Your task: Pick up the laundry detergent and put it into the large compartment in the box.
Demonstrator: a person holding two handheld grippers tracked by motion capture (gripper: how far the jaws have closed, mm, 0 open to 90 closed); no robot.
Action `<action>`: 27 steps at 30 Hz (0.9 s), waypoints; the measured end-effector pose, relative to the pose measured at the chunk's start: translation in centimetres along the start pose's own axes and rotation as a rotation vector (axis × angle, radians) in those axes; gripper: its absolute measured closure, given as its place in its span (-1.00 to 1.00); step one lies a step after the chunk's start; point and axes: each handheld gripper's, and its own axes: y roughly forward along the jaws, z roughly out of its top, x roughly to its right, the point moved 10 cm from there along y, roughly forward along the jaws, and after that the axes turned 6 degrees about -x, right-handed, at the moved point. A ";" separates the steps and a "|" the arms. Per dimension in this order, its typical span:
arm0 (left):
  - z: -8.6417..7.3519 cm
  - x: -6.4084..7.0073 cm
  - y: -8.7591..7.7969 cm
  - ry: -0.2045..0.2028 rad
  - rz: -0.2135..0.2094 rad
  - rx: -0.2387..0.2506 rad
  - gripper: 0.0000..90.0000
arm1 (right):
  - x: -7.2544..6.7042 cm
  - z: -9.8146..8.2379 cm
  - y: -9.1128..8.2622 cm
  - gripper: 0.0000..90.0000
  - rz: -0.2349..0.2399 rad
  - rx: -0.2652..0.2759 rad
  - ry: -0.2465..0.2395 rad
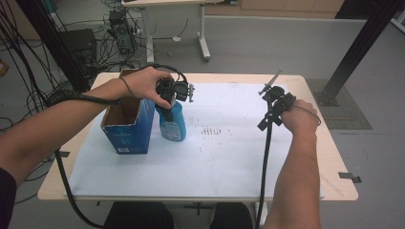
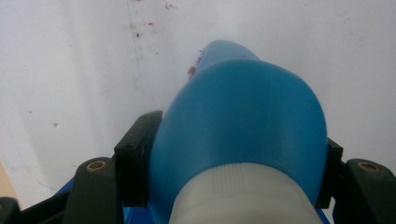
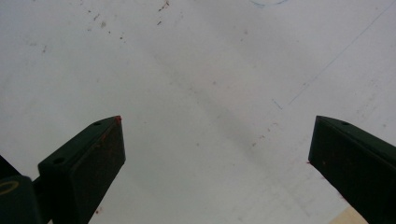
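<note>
**A:** Where is our blue bottle [image 1: 173, 125]?

**B:** It stands up on the white sheet [image 1: 229, 157], just beside the blue cardboard box [image 1: 128, 130]. We cannot tell if bottle and box touch.

**A:** And our left gripper [image 1: 168, 101]?

**B:** It comes down on the bottle from above. In the left gripper view we look down over the white cap [image 2: 238, 196] and the round blue shoulder. One black jaw sits on each side of the bottle, pressed against it. So our left tongs are clamped on the blue bottle, up near its top.

**A:** What about our right gripper [image 1: 267, 89]?

**B:** It is well apart from the bottle, over on the other side of the table [image 1: 329, 157]. The bottle is nowhere near those jaws. In the right gripper view the two black jaws stand wide apart, with nothing between them. Under them we see the white sheet with little dark red specks on it.

**A:** Is the box open?

**B:** Yes, its top is open and we see brown inside.
</note>
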 end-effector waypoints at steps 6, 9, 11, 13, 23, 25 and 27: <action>-0.2 0.0 -0.1 -0.005 -0.004 0.002 -0.21 | 0.1 -0.2 0.0 -0.92 0.002 0.002 0.007; -0.2 0.0 -0.1 -0.007 -0.010 0.005 -0.21 | 0.1 -0.2 0.1 -0.92 0.005 0.006 0.006; -0.2 0.0 -0.1 -0.009 -0.016 0.011 -0.21 | 0.1 -0.1 0.2 -0.92 0.006 0.006 0.005; -0.2 -0.1 -0.2 -0.012 -0.025 0.013 -0.21 | 0.1 0.0 0.2 -0.92 0.008 0.007 0.002; 0.0 0.5 -1.0 -0.033 -0.026 0.020 -0.21 | -0.1 0.1 0.2 -0.92 0.010 0.011 -0.005; 0.0 0.7 -1.2 -0.038 -0.025 0.018 -0.21 | -0.2 0.1 0.2 -0.92 0.010 0.016 -0.007; 0.1 1.0 -1.6 -0.044 -0.020 0.017 -0.21 | -0.2 0.1 0.2 -0.92 0.012 0.017 -0.008</action>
